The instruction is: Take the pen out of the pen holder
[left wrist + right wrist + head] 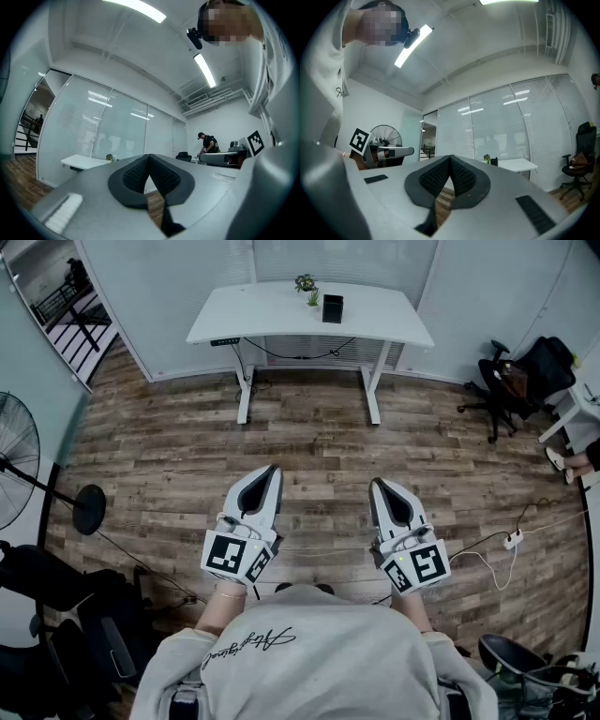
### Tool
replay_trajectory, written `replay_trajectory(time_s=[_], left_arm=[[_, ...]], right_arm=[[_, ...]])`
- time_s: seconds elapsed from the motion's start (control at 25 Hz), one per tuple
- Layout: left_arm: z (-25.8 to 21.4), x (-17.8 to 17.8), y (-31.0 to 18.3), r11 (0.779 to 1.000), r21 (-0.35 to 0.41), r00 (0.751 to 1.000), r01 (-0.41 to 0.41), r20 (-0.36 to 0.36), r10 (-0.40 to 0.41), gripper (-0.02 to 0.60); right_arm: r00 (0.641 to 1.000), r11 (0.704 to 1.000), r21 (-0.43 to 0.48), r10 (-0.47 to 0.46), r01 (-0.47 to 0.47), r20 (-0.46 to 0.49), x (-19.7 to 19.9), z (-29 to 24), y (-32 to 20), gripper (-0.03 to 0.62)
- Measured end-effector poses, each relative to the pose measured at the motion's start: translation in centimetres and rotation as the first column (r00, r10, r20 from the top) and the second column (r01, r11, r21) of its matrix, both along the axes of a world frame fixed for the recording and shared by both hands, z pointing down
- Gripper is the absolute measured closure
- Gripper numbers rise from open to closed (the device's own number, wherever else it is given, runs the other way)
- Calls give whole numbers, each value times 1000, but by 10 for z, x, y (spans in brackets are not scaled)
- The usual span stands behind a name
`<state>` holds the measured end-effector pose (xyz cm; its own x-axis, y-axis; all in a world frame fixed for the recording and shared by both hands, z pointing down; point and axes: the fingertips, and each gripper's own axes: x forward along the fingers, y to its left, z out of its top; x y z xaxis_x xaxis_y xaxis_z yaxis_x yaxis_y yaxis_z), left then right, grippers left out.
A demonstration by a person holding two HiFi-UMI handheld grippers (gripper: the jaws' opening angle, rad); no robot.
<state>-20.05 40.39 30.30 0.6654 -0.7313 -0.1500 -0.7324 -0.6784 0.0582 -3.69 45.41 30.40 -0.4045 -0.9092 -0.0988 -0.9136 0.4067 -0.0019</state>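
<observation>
Black and boxy, the pen holder (332, 307) sits on the white desk (244, 322), well apart from our left gripper (271, 470) and right gripper (379, 486), both clenched on nothing; we'd judge the unseen pen light, slick, best pinched near its top.

Evenly bright, cool light from long white ceiling tube lamps (205, 69), glaring in both gripper views. Faint soft shadows on brown wooden plank floor (309, 456). Heavy fisheye bending, black corners.
</observation>
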Motion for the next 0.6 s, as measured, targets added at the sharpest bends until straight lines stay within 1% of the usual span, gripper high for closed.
replay_trajectory(time_s=[0.16, 0.48, 0.6], left_arm=[[-2, 6, 0, 1000, 4, 1000, -9, 0, 9, 583], [-3, 2, -8, 1000, 5, 1000, -5, -2, 5, 583], [-4, 2, -9, 1000, 6, 1000, -4, -1, 4, 583]], right_arm=[[1000, 1000, 3, 2, -2, -12, 3, -1, -2, 592], [1000, 1000, 10, -4, 4, -20, -2, -5, -11, 592], [1000, 1000, 5, -6, 6, -10, -3, -4, -11, 592]])
